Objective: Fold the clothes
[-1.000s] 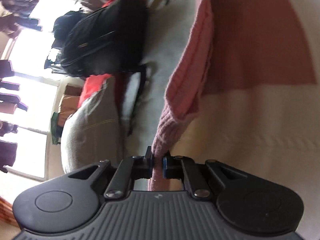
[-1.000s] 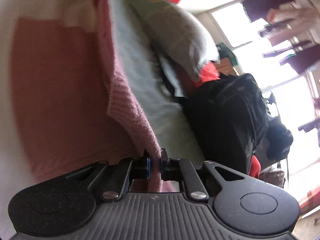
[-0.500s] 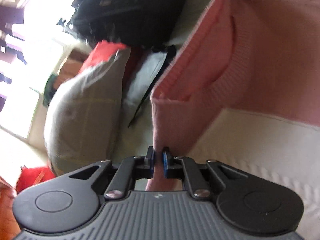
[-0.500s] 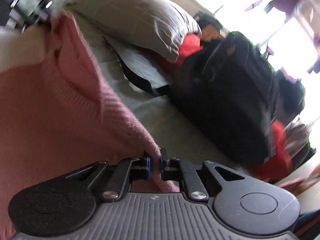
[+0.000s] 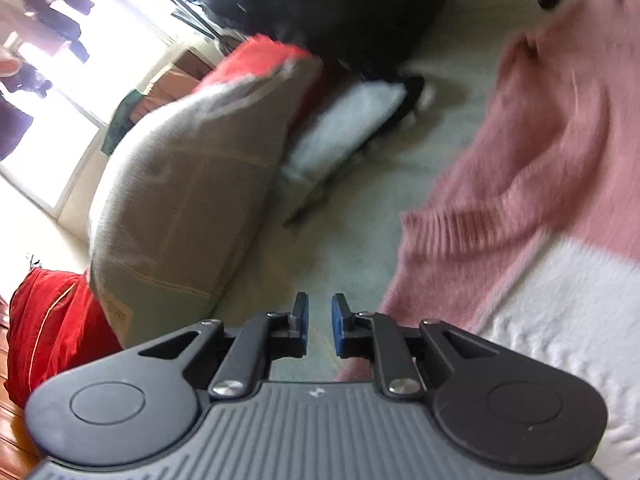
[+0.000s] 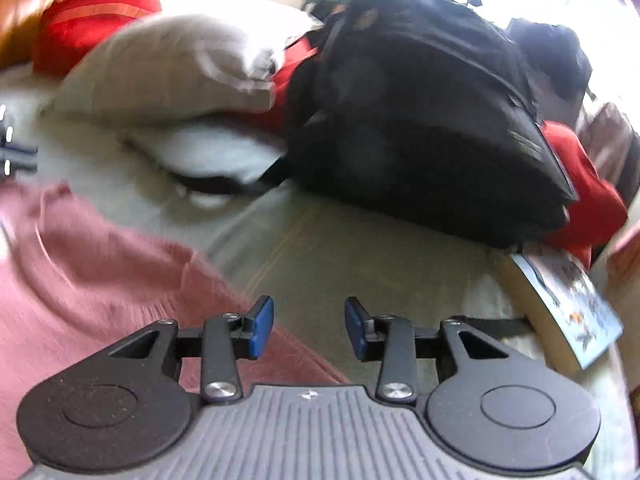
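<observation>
Fingers (image 5: 299, 316) opening, nothing between; pink sweater (image 5: 540, 168) lies just beside them.

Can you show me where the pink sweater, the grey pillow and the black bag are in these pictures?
pink sweater (image 5: 560, 152): left wrist view, on its knitted pink body.
grey pillow (image 5: 192, 200): left wrist view, on its broad grey side.
black bag (image 6: 424, 128): right wrist view, on its dark front panel.

We see a bed (image 6: 360, 256) covered in a pale greenish sheet. On it lie a pink and white sweater (image 5: 552, 168), a grey pillow (image 5: 188, 200), a flat white cushion (image 6: 212, 152), a black backpack (image 6: 432, 128) and a book (image 6: 568, 304) at its edge.
</observation>
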`<action>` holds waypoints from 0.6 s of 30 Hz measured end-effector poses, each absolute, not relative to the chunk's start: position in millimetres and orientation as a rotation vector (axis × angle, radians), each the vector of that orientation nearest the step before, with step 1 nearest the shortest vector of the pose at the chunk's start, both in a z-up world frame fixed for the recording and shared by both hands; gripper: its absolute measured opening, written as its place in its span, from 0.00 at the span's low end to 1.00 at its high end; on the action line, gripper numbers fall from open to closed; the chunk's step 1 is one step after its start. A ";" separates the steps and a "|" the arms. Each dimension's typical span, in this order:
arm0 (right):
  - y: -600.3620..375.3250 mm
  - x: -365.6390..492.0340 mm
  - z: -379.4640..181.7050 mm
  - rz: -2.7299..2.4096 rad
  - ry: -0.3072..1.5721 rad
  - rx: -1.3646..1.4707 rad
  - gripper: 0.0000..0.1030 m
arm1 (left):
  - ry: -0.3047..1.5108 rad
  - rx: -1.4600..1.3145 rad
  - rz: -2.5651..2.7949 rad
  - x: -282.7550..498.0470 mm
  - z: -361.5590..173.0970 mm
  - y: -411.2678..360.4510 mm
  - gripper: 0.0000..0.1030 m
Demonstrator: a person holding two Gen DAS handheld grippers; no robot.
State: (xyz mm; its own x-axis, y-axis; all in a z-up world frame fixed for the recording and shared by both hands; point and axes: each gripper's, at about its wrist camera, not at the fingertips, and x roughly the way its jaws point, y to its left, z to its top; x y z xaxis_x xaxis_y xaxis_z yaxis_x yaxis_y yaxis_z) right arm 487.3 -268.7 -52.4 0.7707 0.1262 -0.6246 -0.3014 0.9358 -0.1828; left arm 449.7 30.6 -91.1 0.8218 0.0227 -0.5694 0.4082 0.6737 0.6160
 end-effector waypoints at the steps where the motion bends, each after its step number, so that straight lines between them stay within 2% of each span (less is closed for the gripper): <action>1: -272.1 486.2 -47.2 0.267 0.666 -0.223 0.44 | 0.579 0.757 -0.256 457.0 -80.5 31.4 0.15; 7: -243.0 483.4 -37.3 0.488 0.747 -0.045 0.43 | 0.737 0.321 -0.545 451.2 -56.7 35.3 0.23; 12: -184.3 506.0 -43.3 0.547 0.780 -0.050 0.42 | 0.847 0.270 -0.515 462.1 -76.4 35.6 0.30; 13: -176.6 511.4 -46.9 0.543 0.803 -0.040 0.42 | 0.876 0.239 -0.508 464.7 -80.9 40.3 0.34; 18: -151.2 544.1 -80.1 0.480 0.965 0.032 0.33 | 0.900 0.135 -0.507 468.6 -86.8 56.8 0.40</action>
State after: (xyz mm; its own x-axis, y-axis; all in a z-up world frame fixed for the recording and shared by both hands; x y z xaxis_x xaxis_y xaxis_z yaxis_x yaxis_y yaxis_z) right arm 544.1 -151.2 -80.1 0.4732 0.4065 -0.7816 -0.3781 0.8950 0.2366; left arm 468.6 56.8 -86.8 0.5135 -0.3645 -0.7768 0.4751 0.8746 -0.0964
